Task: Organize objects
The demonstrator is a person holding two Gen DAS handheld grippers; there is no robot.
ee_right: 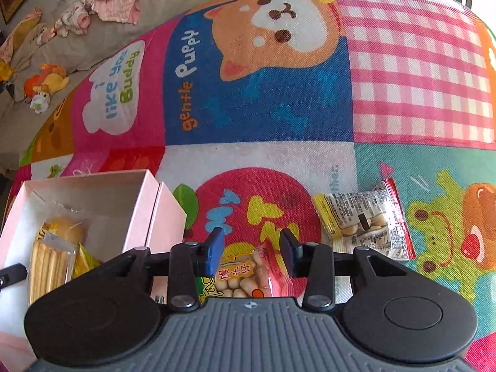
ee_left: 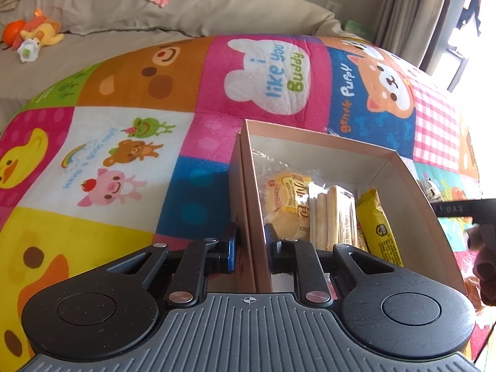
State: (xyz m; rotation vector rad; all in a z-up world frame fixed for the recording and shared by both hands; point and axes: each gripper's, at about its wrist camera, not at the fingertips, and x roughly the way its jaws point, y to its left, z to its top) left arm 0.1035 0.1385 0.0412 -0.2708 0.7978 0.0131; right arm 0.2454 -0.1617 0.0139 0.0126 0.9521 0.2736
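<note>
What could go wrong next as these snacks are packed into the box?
1. The left gripper grips only one thin wall of the box; pulling may tip it.
2. The right gripper is open around a slippery snack bag that may slip.
3. Another packet lies on the mat and may be missed.

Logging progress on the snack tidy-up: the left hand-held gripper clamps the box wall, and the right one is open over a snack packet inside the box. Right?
Not quite. The right wrist view shows the snack packet under the open right hand-held gripper lying on the mat, outside the box. The left hand-held gripper does clamp the box wall.
</note>
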